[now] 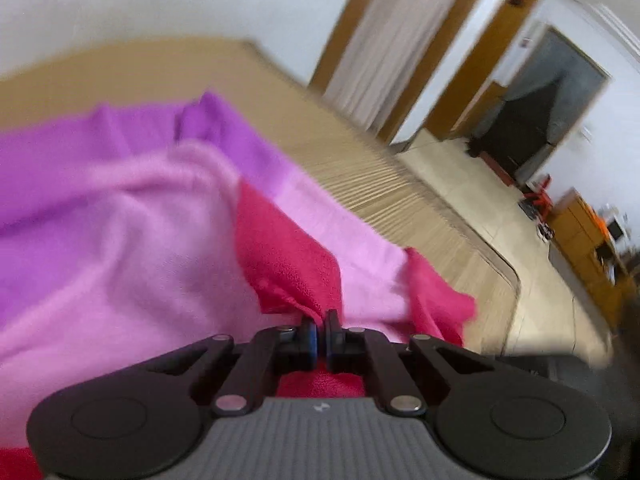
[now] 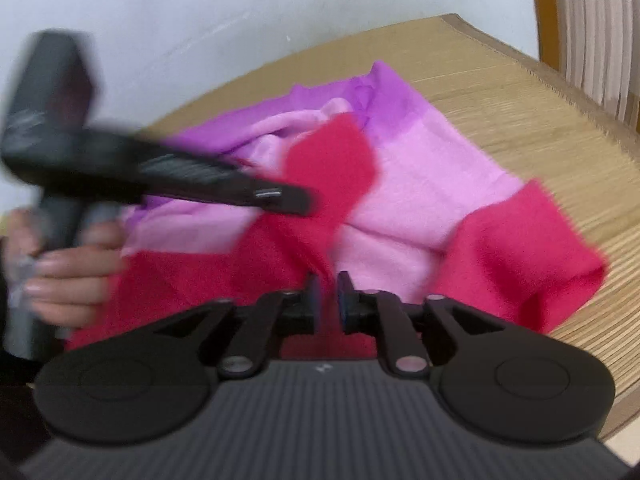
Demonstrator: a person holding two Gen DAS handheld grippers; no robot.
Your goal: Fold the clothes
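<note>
A fleece cloth banded in purple, light pink and red lies crumpled on a woven mat. In the left wrist view my left gripper is shut, with a pinch of the red band squeezed between its pads. The right wrist view shows the same cloth, and my right gripper low over its red band. Its jaws stand a little apart, and a red fold reaches down between the tips without being pressed. The left gripper comes in blurred from the left, its tip at a raised red flap, carried by a hand.
The woven mat runs to a bound edge at the right and back, against a white wall. Beyond the mat edge lie a tiled floor, a curtained doorway and wooden furniture.
</note>
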